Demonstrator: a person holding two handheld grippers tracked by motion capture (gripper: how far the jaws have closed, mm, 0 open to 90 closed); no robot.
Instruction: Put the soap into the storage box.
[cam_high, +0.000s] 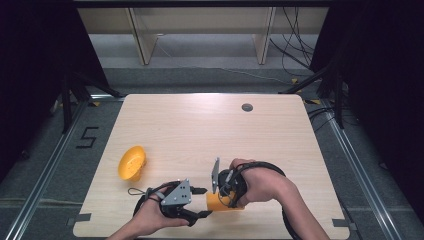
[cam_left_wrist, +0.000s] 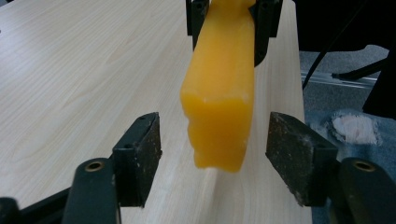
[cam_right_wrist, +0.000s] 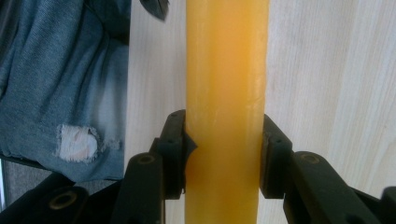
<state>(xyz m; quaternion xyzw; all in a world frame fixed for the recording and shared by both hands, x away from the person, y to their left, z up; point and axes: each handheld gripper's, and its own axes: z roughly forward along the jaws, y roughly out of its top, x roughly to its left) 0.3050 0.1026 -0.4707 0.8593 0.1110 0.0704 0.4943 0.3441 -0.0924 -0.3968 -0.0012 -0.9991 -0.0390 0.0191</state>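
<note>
Jaws of the right gripper (cam_right_wrist: 223, 154) clamp a yellow block (cam_right_wrist: 226, 107) on both sides, low centre of the high view near the table's (cam_high: 210, 130) front edge. Left gripper (cam_left_wrist: 215, 158) jaws stand wide apart, flanking the block's free end without touching. Yellow bowl (cam_high: 132, 163) lies tilted at left; bare wood beyond. Both hands low, angled toward each other.

On the table (cam_high: 210, 125), near its front edge, a block (cam_high: 220, 202) is held between the jaws of the right gripper (cam_high: 224, 192), with one end pointed toward the left gripper (cam_high: 200, 202). That end is placed between the spread jaws of the left gripper, touched by neither. A bowl (cam_high: 132, 163) is tilted on the table's left side, behind the left gripper and well apart from the block.
</note>
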